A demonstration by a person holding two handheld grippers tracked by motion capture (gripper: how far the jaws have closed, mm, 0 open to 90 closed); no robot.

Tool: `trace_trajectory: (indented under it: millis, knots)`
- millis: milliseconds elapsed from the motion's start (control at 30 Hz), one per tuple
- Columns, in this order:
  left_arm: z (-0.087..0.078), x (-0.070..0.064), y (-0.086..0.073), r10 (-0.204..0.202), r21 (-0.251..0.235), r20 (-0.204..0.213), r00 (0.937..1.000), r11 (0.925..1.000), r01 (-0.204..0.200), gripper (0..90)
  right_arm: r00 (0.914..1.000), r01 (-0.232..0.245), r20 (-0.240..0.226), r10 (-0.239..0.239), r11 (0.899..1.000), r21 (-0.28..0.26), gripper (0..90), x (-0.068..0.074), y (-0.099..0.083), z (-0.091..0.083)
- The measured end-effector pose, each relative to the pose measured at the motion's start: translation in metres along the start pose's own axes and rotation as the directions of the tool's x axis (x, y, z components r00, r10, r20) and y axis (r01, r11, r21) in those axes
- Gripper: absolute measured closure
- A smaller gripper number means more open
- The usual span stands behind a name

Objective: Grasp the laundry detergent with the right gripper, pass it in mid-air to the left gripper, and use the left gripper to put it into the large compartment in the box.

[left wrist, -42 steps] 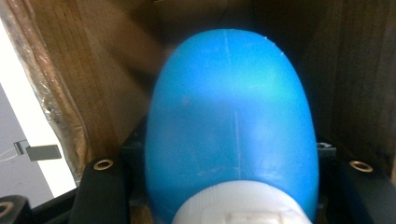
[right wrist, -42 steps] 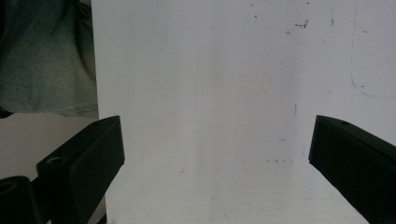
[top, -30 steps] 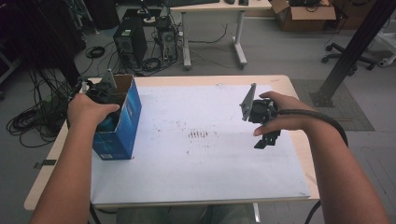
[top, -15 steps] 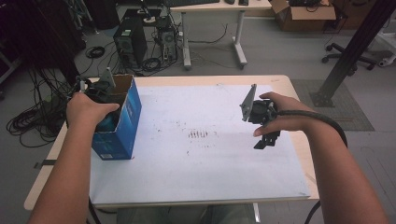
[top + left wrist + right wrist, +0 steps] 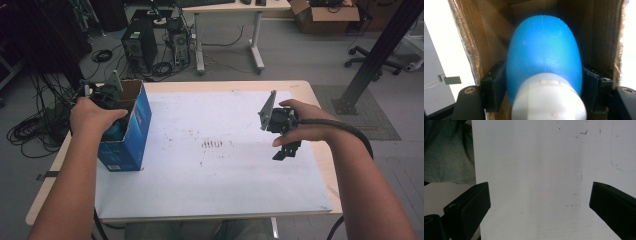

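A blue cardboard box stands open-topped at the table's left edge. My left gripper reaches down into it under the person's hand. In the left gripper view the left gripper is shut on a blue egg-shaped object with a white end, inside the box's brown walls. My right gripper is held over the right part of the white sheet, jaws pointing down. The right gripper is open with nothing between its jaws.
The white sheet covers most of the wooden table and carries a few dark smudges at its middle. Beyond the far edge stand computer towers and cables on the floor. A black post rises at the right.
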State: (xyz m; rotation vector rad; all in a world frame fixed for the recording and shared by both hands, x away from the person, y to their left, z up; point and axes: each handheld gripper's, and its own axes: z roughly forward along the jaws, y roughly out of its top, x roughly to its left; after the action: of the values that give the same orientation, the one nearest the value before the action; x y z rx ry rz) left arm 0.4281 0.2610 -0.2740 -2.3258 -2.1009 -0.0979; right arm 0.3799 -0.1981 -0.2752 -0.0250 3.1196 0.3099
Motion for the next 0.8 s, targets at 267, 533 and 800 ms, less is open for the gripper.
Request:
trace_trajectory:
  millis: [267,533,800]
  knots:
    - [-0.007,-0.001,-0.003,-0.006,-0.004,-0.026,0.9996,1.0000,0.006,28.4,1.0000,0.002,0.002,-0.002,1.000,0.000,3.5,0.001,0.001,-0.002]
    - [-0.016,-0.002,-0.005,-0.008,-0.020,-0.038,0.9993,0.9998,0.008,27.7,1.0000,0.002,0.007,-0.002,1.000,0.000,3.6,0.003,0.000,-0.005]
    - [-0.022,-0.002,-0.007,-0.005,-0.028,-0.047,0.9989,0.9996,0.003,22.7,0.9999,0.005,0.010,-0.005,1.000,0.001,3.6,0.003,0.002,-0.007]
